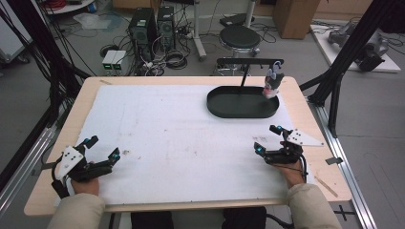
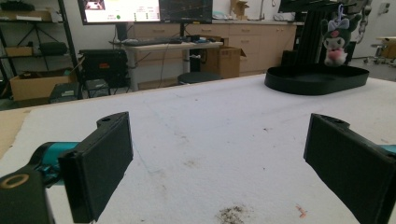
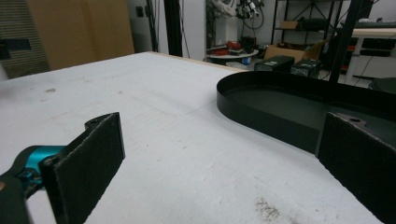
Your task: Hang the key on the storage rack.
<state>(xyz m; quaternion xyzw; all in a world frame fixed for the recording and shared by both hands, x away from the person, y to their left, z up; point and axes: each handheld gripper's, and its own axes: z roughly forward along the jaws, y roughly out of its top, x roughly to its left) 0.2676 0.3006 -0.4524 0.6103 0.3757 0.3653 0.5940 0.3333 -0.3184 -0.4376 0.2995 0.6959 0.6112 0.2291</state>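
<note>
**Both grippers low and open at the near edge, plush toy hung over the far tray**

Held low over the white mat (image 1: 181, 143) near the front edge of the wooden table (image 1: 47, 191): left gripper (image 1: 102, 149) at the near left, right gripper (image 1: 270, 137) at the near right, well apart. Jaws of both spread wide, nothing between them; confirmed in the left gripper view and the right gripper view, where only bare, faintly stained mat lies between the black pads. Left gripper (image 2: 217, 154) and right gripper (image 3: 222, 154) each cut off at the bottom and sides of their own views, bodies hidden apart from a bit of teal at the left jaw's base.

At the far right of the mat, a black oval tray (image 1: 219, 109) with a black stand (image 1: 248, 64) rising behind it. Hanging from the stand's arm over the tray's right end, a small plush toy (image 1: 272, 83); whether touching the tray or just above it, cannot tell from the high view. Same plush toy (image 2: 337, 44) clearer in the left gripper view: dark ears, pale face, something pink at the front. In the right gripper view, tray (image 3: 261, 116) partly hidden behind the right jaw, toy out of frame.

Hands (image 1: 293, 174) mostly covered by the grippers; pale sleeves (image 1: 76, 210) cut off at the bottom edge.
</note>
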